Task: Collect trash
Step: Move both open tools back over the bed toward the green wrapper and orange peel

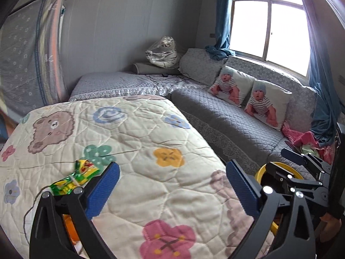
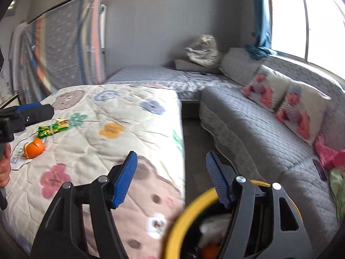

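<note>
Right wrist: wrapper (image 2: 53, 128) beside orange (image 2: 34, 148)

Ahead of my tool I see a small room with plain grey walls (image 1: 120, 26). A grey quilted L-shaped sofa (image 1: 232, 120) fills the far corner and runs along the right side under a bright window (image 1: 269, 28), the main source of light. Blue curtains (image 1: 223, 15) hang at both sides of the window. Two printed cushions (image 1: 248, 95) lean on the sofa back to the right. A grey bolster with a shiny plastic-wrapped bundle (image 1: 162, 52) on it sits in the far corner. Far left, a covered mattress (image 1: 32, 58) stands against the wall. Directly below and ahead, a cream quilt with flowers and a bear (image 1: 120, 142) covers the tabletop. A strip of dark floor (image 2: 192, 151) separates it from the sofa.
</note>
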A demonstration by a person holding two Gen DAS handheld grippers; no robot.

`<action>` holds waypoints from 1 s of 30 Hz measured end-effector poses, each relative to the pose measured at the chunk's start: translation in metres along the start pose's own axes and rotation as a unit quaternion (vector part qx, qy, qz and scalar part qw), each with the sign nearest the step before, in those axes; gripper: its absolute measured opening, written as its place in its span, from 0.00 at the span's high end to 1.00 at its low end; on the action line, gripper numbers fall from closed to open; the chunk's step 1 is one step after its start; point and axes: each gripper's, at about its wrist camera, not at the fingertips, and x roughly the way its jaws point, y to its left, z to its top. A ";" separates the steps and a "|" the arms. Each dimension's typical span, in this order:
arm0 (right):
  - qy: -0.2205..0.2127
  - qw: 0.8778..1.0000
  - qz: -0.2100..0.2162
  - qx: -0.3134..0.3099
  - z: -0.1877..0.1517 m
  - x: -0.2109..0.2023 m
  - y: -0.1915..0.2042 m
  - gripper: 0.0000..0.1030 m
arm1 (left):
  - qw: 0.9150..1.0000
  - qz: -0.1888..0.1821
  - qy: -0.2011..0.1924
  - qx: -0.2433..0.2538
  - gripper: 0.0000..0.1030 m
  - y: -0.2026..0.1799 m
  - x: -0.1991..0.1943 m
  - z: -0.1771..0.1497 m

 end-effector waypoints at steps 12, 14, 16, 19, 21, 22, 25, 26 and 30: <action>-0.012 0.991 0.111 -0.068 0.045 0.047 0.101 0.36 | 0.997 0.055 0.002 -0.051 0.08 0.100 -0.035 -0.036; -0.009 0.988 0.129 -0.080 0.050 0.058 0.116 0.36 | 0.997 0.061 0.000 -0.053 0.08 0.105 -0.037 -0.041; -0.005 0.984 0.152 -0.089 0.054 0.068 0.131 0.36 | 0.996 0.063 0.003 -0.055 0.08 0.111 -0.037 -0.047; 0.002 0.978 0.179 -0.102 0.058 0.082 0.151 0.36 | 0.996 0.062 0.015 -0.060 0.08 0.117 -0.036 -0.054; 0.007 0.973 0.199 -0.113 0.061 0.092 0.166 0.36 | 0.996 0.059 0.024 -0.063 0.08 0.121 -0.033 -0.057; 0.009 0.971 0.206 -0.120 0.061 0.096 0.171 0.36 | 0.996 0.056 0.027 -0.065 0.08 0.122 -0.033 -0.059; 0.022 0.962 0.238 -0.135 0.062 0.111 0.190 0.36 | 0.996 0.050 0.036 -0.071 0.08 0.126 -0.028 -0.061; 0.025 0.959 0.245 -0.138 0.063 0.114 0.194 0.36 | 0.996 0.047 0.039 -0.072 0.08 0.127 -0.026 -0.061; 0.035 0.952 0.258 -0.158 0.064 0.132 0.212 0.36 | 0.996 0.044 0.047 -0.070 0.08 0.129 -0.019 -0.063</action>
